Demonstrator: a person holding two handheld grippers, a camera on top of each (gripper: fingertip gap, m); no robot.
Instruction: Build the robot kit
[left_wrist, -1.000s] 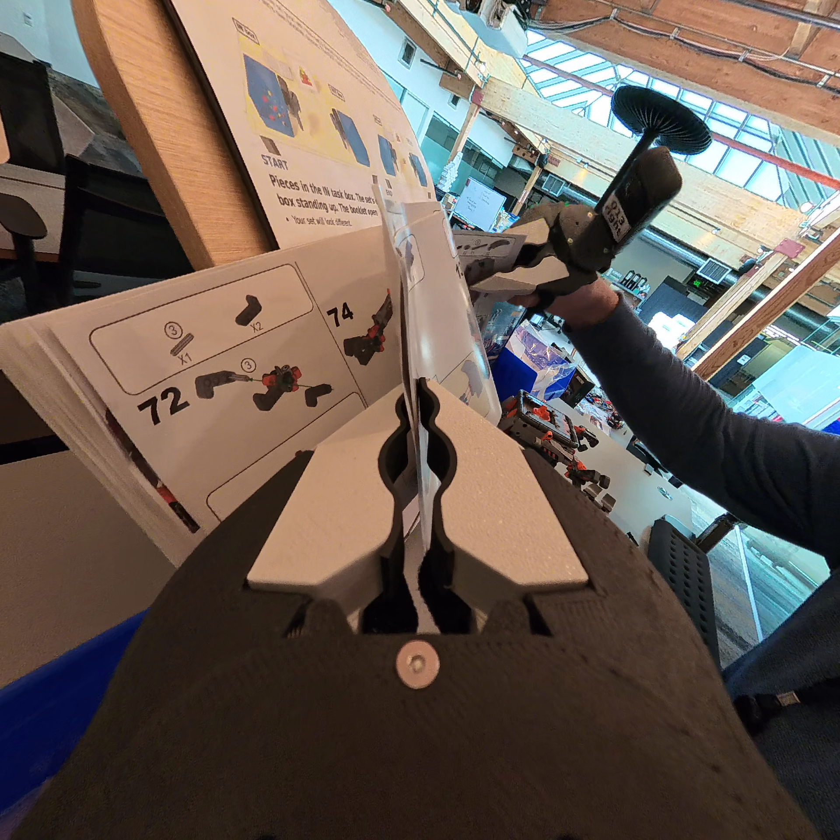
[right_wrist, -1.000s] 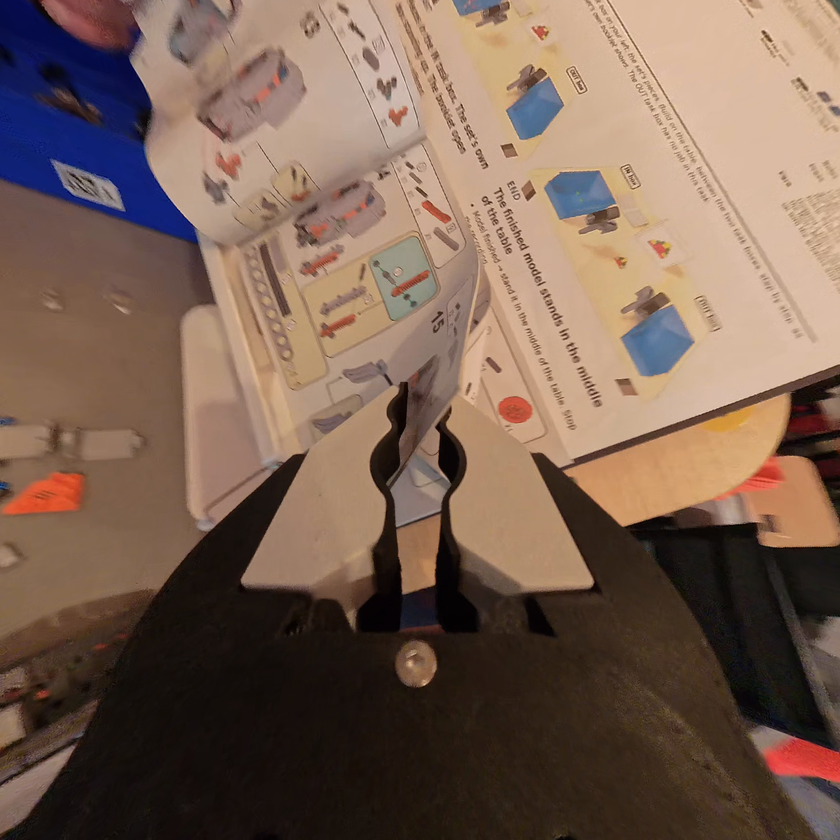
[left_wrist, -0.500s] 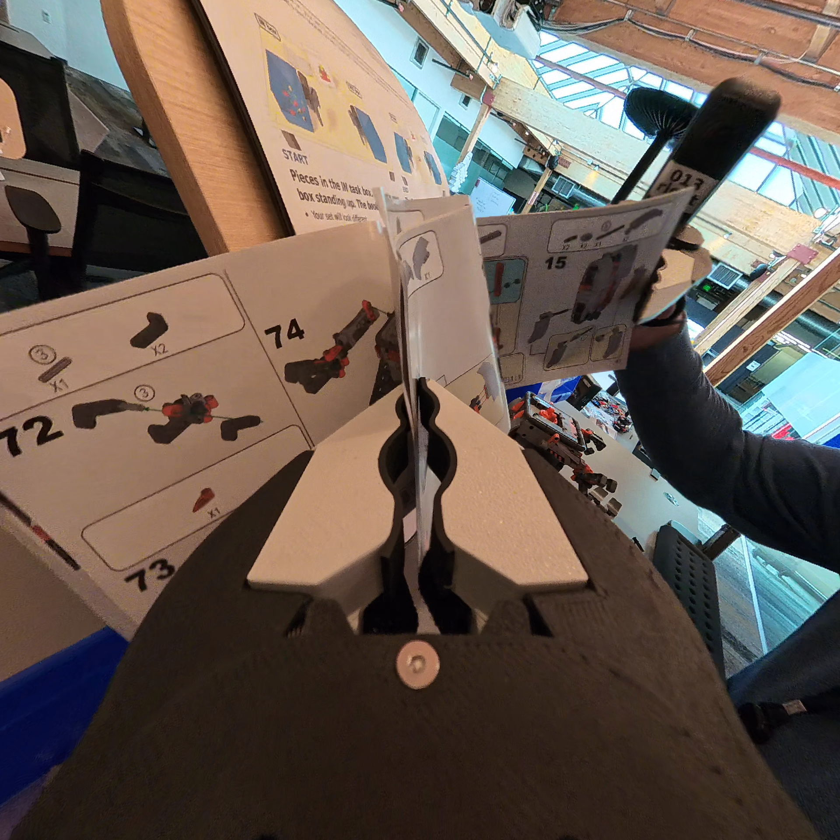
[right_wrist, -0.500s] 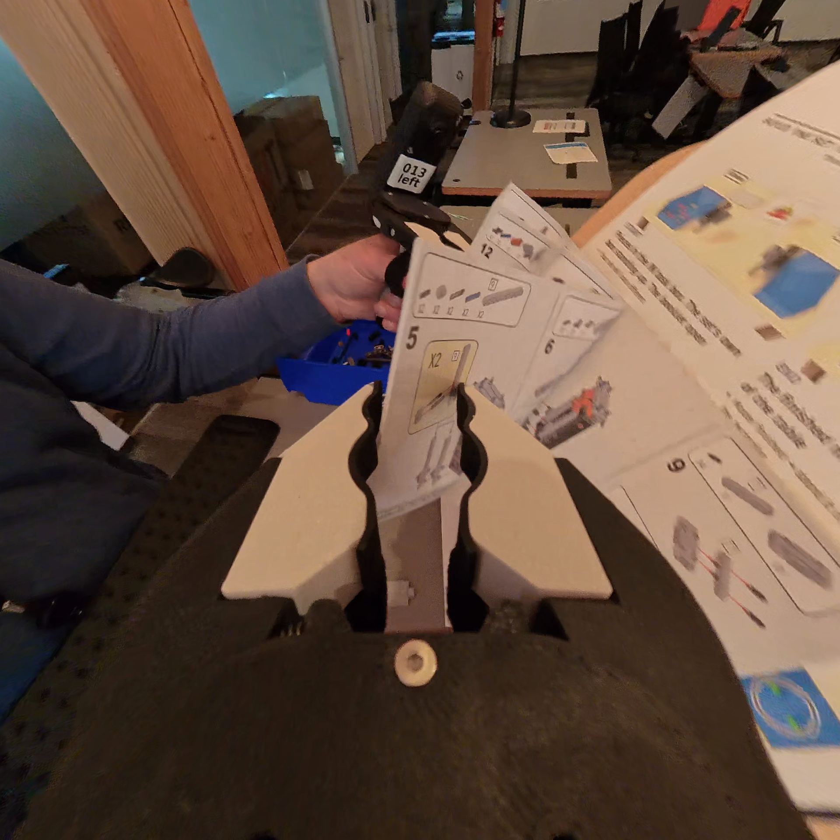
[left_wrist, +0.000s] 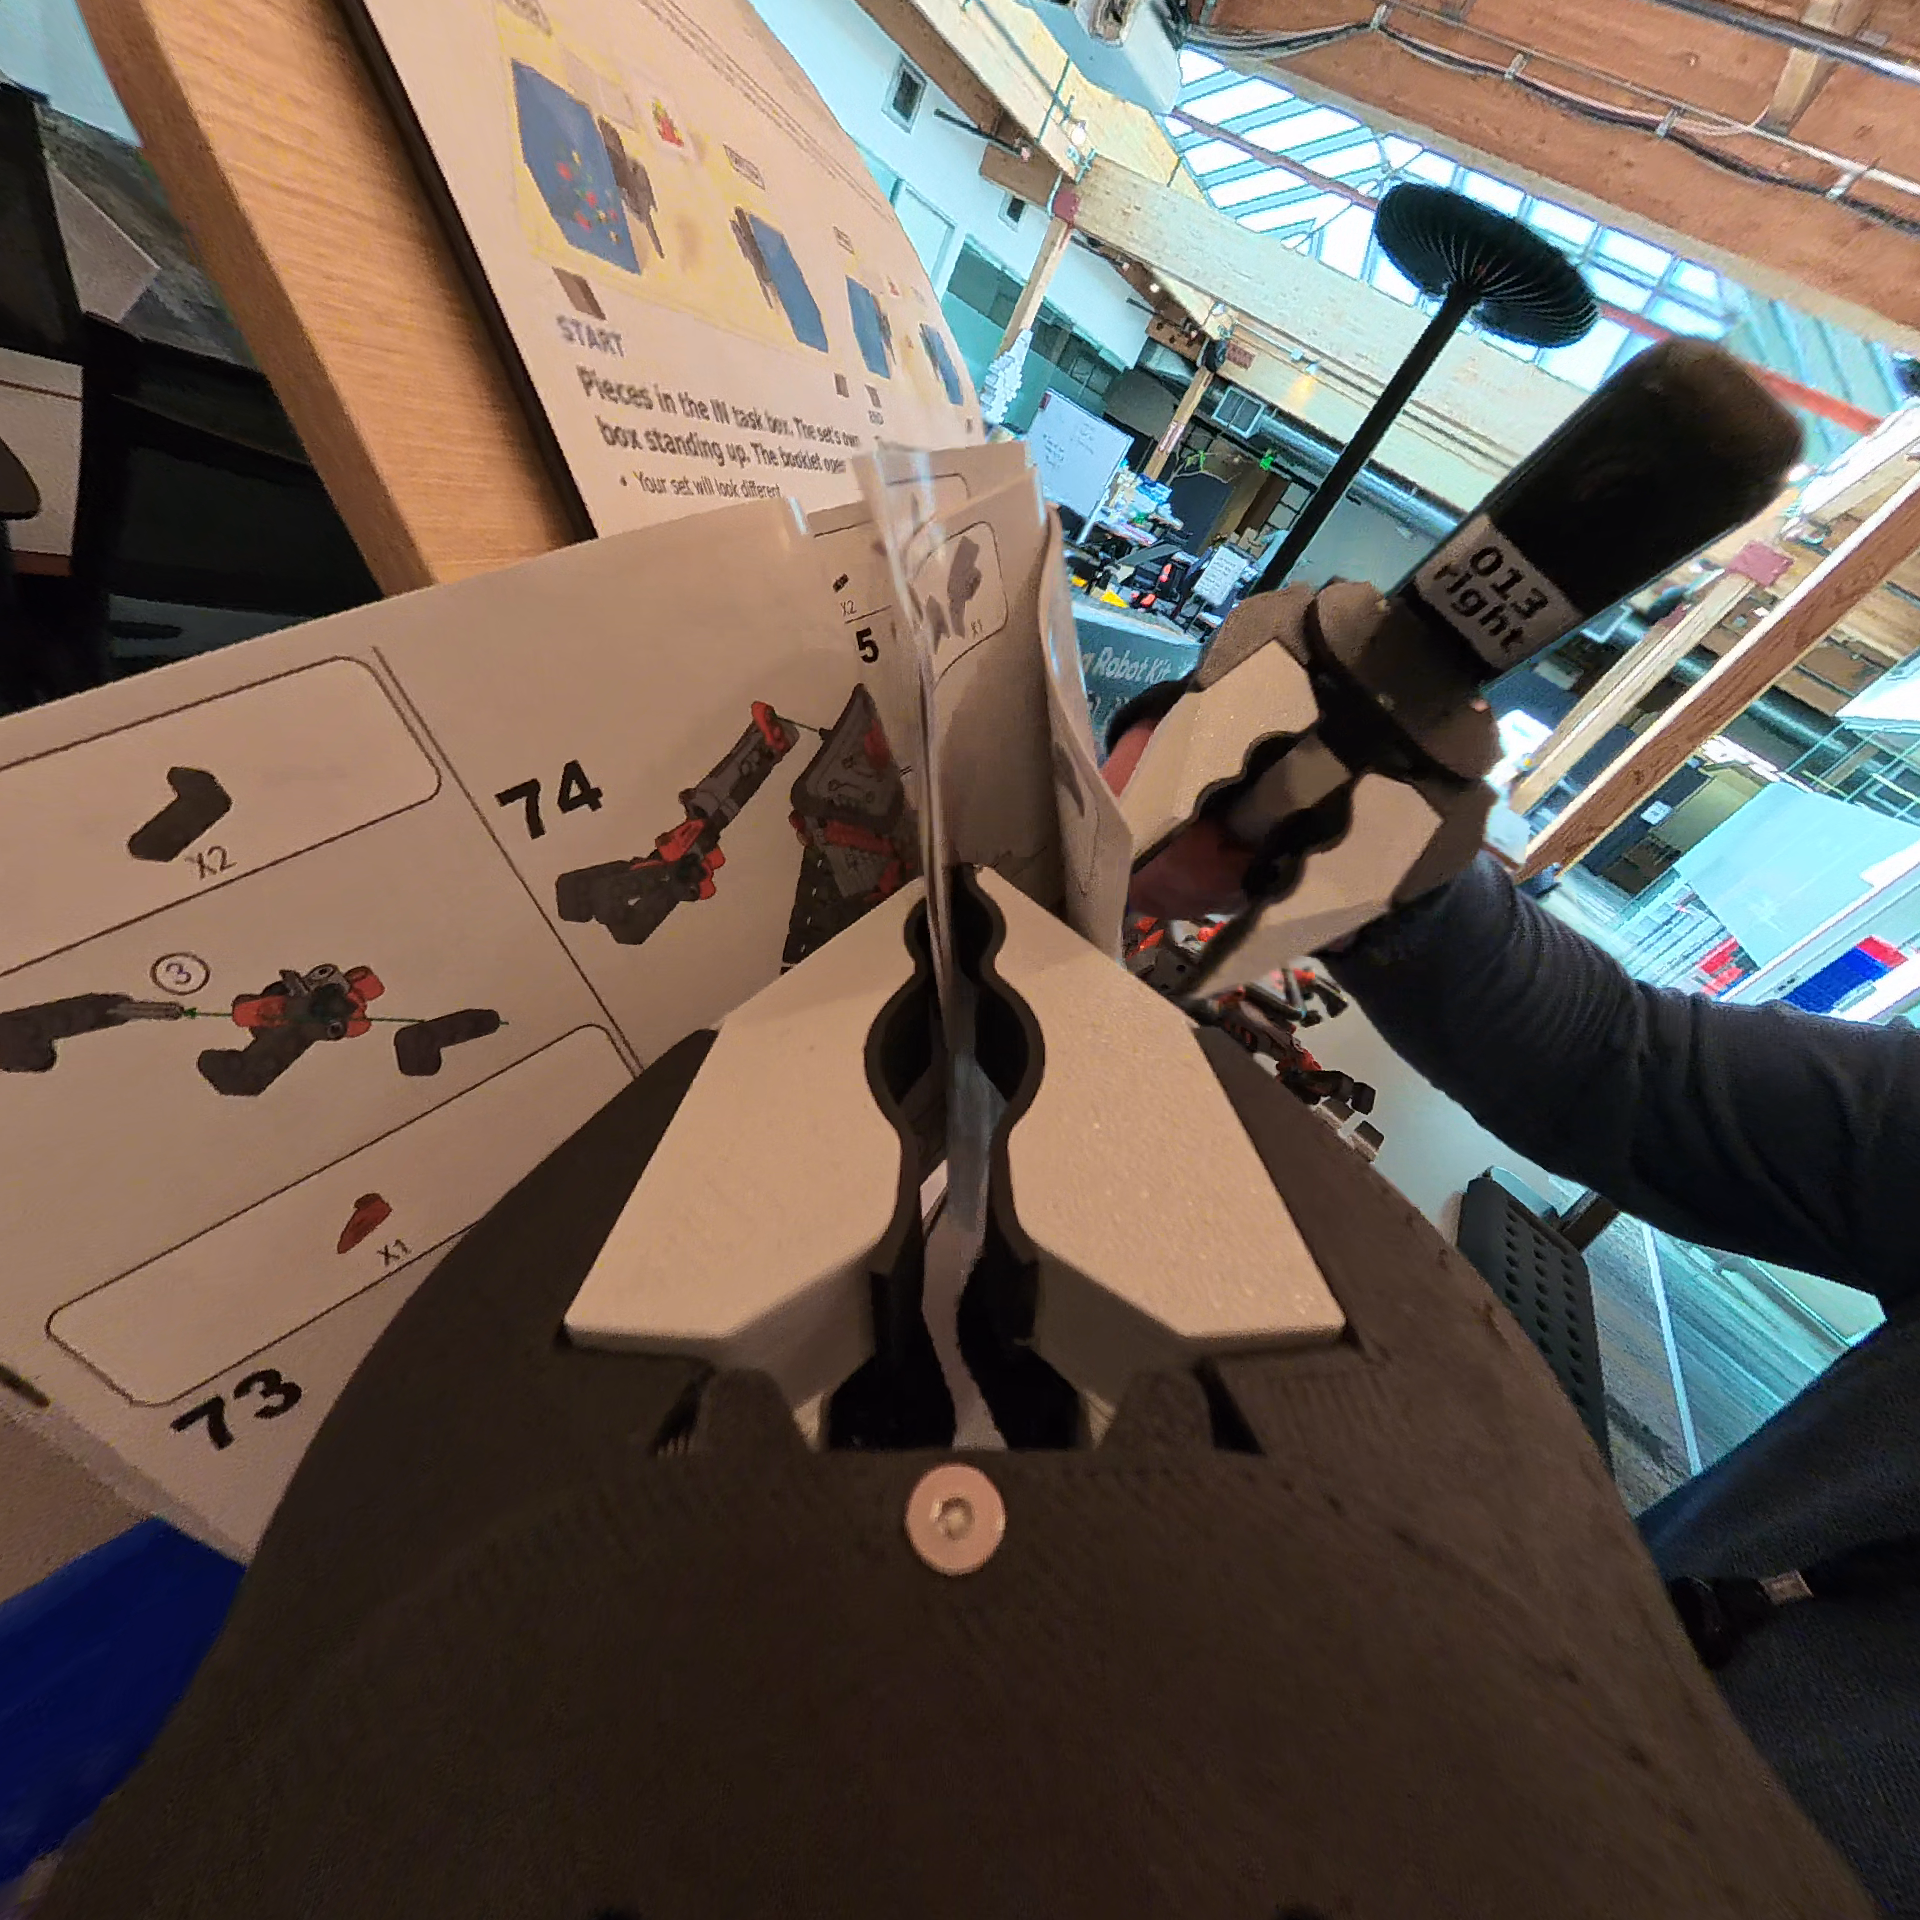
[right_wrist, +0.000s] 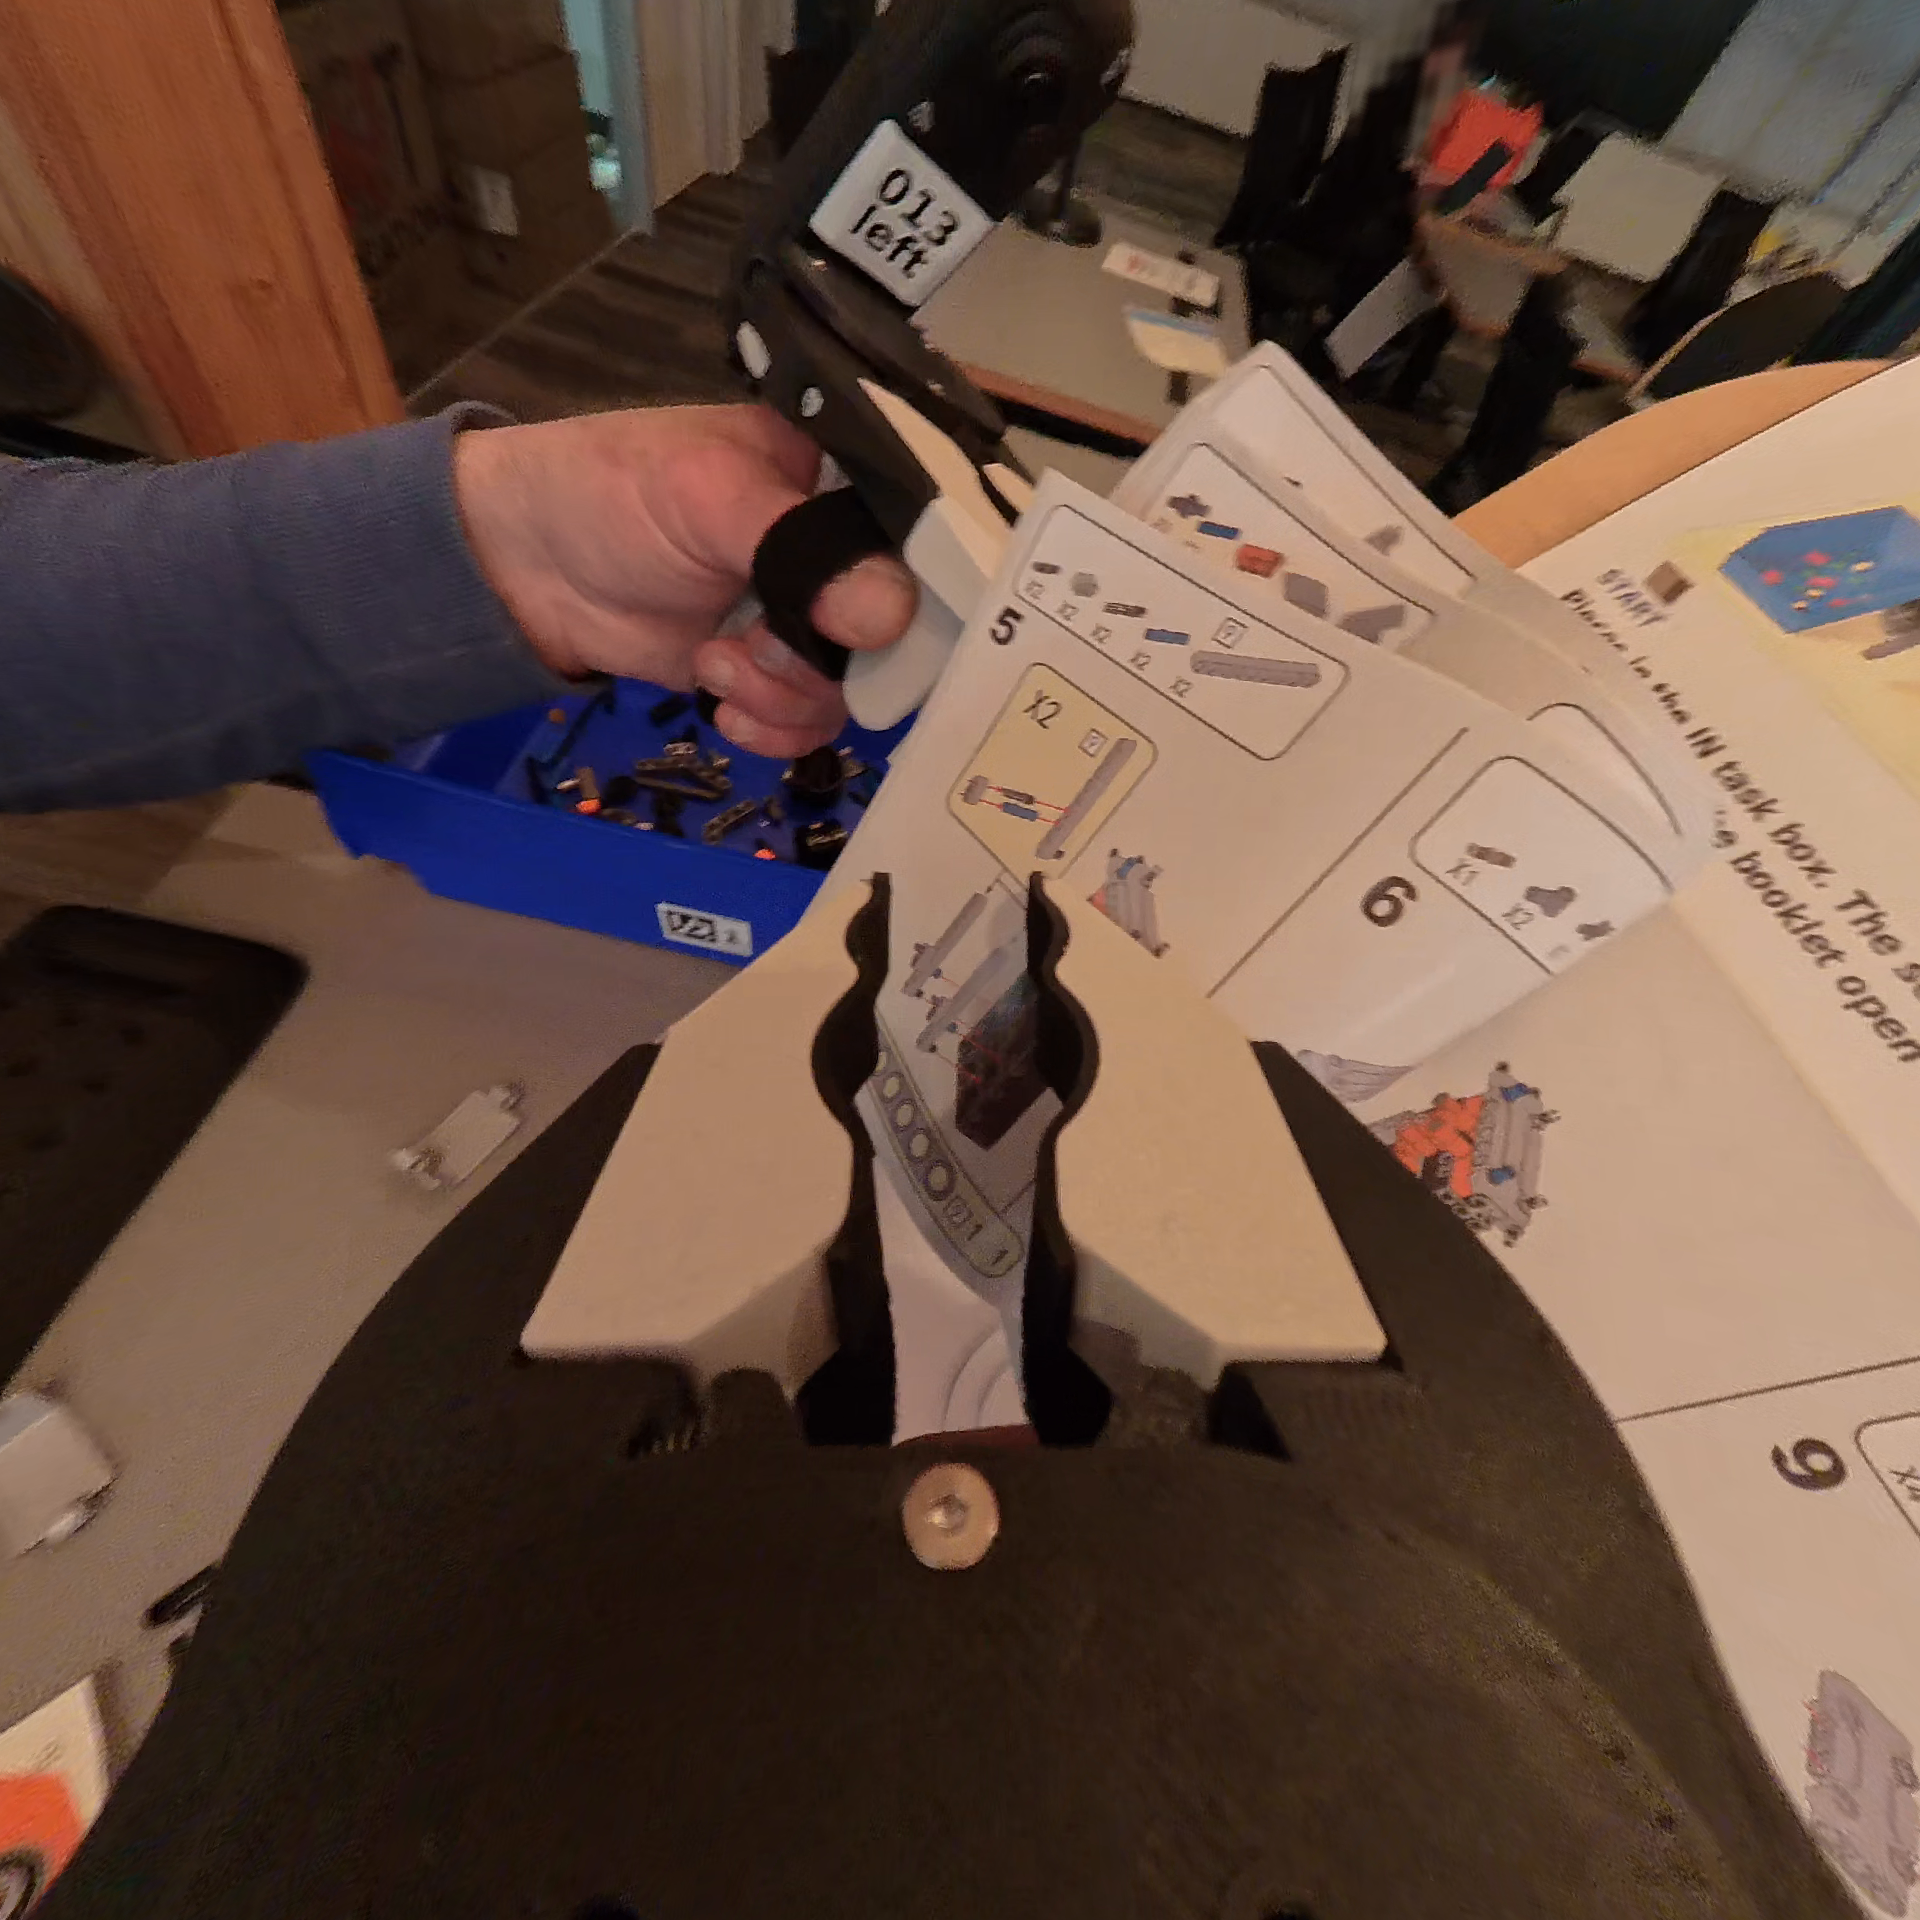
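Observation:
An open building-instruction booklet (left_wrist: 416, 831) stands tilted before a printed board. My left gripper (left_wrist: 961, 883) is shut on the edge of a few of its pages (left_wrist: 977, 644), which rise upright from between the fingers. In the right wrist view the left gripper (right_wrist: 977, 520) shows in a hand, its tips hidden behind the booklet (right_wrist: 1299, 831). My right gripper (right_wrist: 956, 894) is open, its fingers apart in front of a lower page corner. In the left wrist view the right gripper (left_wrist: 1164, 914) sits just right of the held pages.
A blue bin (right_wrist: 582, 862) with several small dark parts sits on the table behind the hand. A printed sheet on a round wooden board (left_wrist: 727, 260) stands behind the booklet. Loose grey pieces (right_wrist: 457, 1138) and a black mat (right_wrist: 104, 1039) lie at left. A partly built model (left_wrist: 1278, 1039) lies beyond. Spacing between my two grippers at the tips: around 5 cm.
The right gripper was shut on a page a second ago, then carried it rightward; now it is open and lower, close beside the held pages. The left gripper stays shut on its pages.

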